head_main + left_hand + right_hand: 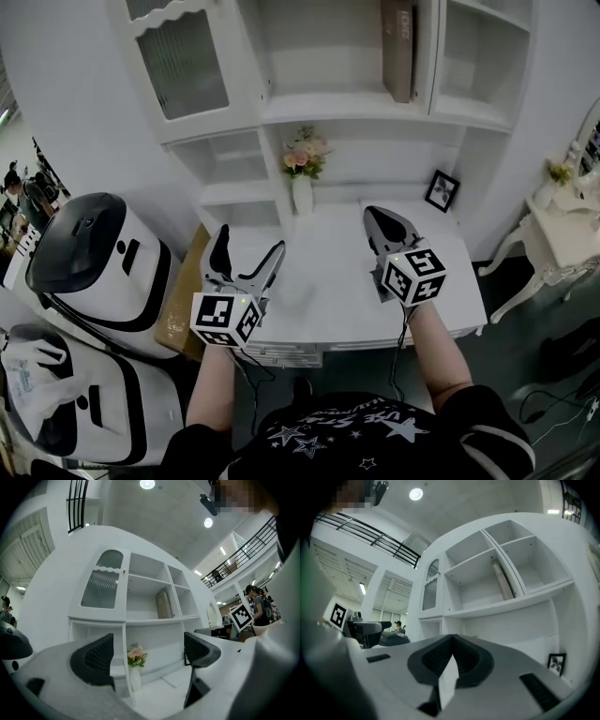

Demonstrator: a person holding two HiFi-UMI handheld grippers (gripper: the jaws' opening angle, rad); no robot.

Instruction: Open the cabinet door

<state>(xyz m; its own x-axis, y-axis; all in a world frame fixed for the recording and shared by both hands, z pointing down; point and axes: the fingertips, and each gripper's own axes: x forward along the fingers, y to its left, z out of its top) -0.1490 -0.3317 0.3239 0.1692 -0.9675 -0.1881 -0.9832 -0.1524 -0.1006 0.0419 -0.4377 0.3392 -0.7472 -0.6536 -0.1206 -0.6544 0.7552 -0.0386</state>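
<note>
The person's dark shirt (361, 436) fills the bottom of the head view, with both forearms reaching forward over the white desk (328, 291).

The left gripper (250, 239) has its jaws spread wide with nothing between them. In its own view only the vase (135, 677) of flowers and the shelves show through the gap. The right gripper (375, 214) has its jaws pressed together and holds nothing.

The task seems not to have started. The door (183, 61), a glass-paned panel at the upper left of the shelf unit, looks flush with its frame and so appears shut. No jaw touches it. Still to do are the reach, the grasp at the door's edge or knob, and the swing outward.

The door lies well above and beyond both grippers. In the left gripper view the door (101, 585) sits high above the left jaw, with a small knob (124, 570) on its right edge. In the right gripper view it stands up and to the left of the closed tips. The left gripper is the nearer one and is already open.
</note>
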